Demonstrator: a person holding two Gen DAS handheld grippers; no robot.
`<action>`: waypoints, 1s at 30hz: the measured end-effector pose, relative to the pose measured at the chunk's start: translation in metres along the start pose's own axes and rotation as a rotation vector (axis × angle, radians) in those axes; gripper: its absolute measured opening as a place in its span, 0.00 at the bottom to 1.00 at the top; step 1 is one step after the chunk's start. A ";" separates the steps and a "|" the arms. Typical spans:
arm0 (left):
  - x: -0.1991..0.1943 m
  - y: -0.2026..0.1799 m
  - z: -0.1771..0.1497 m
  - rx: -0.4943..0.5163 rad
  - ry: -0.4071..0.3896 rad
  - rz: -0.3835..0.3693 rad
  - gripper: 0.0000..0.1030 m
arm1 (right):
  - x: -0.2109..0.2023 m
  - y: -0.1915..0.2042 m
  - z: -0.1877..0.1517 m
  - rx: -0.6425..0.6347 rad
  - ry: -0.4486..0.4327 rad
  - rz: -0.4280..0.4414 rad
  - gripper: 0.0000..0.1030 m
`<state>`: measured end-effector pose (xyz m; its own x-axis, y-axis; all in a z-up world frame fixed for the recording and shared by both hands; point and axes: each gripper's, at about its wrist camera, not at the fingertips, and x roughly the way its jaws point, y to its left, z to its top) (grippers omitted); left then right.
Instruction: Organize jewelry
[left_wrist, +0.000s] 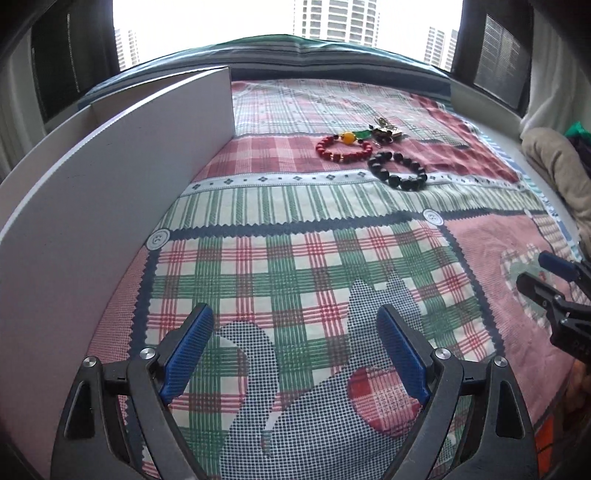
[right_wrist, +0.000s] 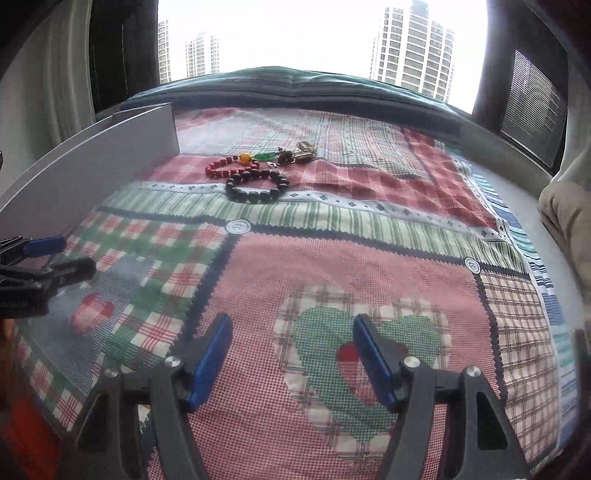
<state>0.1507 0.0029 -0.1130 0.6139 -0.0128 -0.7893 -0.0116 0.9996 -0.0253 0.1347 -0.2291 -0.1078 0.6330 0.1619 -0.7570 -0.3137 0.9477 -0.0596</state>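
Jewelry, three lots, all lying loose on the patchwork quilt (left_wrist: 295, 258) and awaiting sorting: black bead bracelet (left_wrist: 398, 170) is sitting nearest the tools; red bead bracelet (left_wrist: 343, 147), with amber bead, is resting just beyond it and left; a metal charm cluster (left_wrist: 386, 131) is lying just behind the black bracelet. White box (left_wrist: 110, 192) is standing well left of the black bracelet, interior hidden. Left tool (left_wrist: 291, 354) and right tool (right_wrist: 291, 354) are hovering well short, jaws apart, holding nothing. Judged: nothing is sorted yet.

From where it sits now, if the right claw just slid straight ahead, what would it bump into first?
Probably nothing but bare cloth for a stretch; the open right gripper points right of the black bracelet and keychain, so it likely misses them. Depth is hard to judge.
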 end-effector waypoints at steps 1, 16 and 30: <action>0.005 0.002 0.001 -0.001 0.000 0.012 0.88 | 0.003 -0.006 0.002 0.013 -0.003 -0.012 0.67; 0.015 0.007 -0.001 -0.044 0.009 -0.004 0.95 | 0.031 -0.039 0.002 0.130 0.024 -0.046 0.67; 0.017 0.006 0.000 -0.046 0.016 0.003 0.96 | 0.030 -0.049 0.000 0.198 0.011 -0.040 0.67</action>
<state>0.1610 0.0091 -0.1263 0.6010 -0.0110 -0.7992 -0.0500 0.9974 -0.0513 0.1694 -0.2709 -0.1275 0.6337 0.1211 -0.7640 -0.1427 0.9890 0.0385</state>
